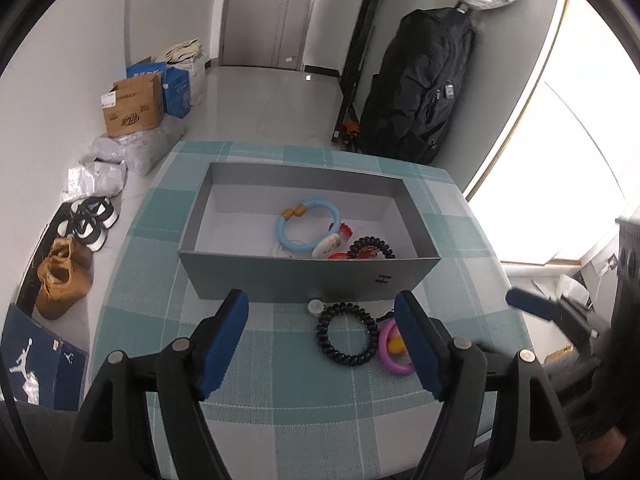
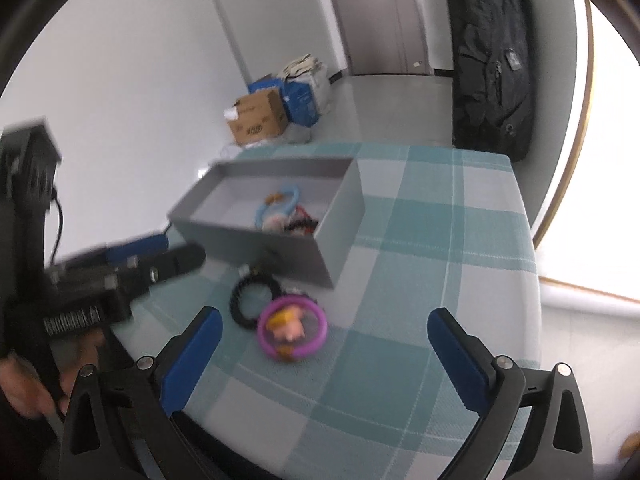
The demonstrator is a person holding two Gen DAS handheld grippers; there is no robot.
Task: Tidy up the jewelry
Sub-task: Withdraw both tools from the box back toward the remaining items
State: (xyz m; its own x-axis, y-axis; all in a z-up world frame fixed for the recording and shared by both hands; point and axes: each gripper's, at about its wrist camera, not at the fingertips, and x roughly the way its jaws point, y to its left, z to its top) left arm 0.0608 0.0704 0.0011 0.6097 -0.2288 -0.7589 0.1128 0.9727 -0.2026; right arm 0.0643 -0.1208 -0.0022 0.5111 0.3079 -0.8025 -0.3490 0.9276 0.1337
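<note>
Grey box (image 1: 308, 276) is already holding part of the jewelry: blue bangle (image 1: 308, 224), a red-and-white piece and a dark coil band (image 1: 372, 247), lying ahead of the left gripper (image 1: 326, 344). Two pieces are still waiting on the tablecloth (image 1: 280, 400): black coil (image 1: 347, 334) and pink ring (image 2: 292, 330), touching each other, between the left fingers and just ahead of the right gripper (image 2: 322, 354). Both grippers are standing open, gripping nothing. Judging roughly: over halfway; coil, ring and a small white item beside the box remaining.
</note>
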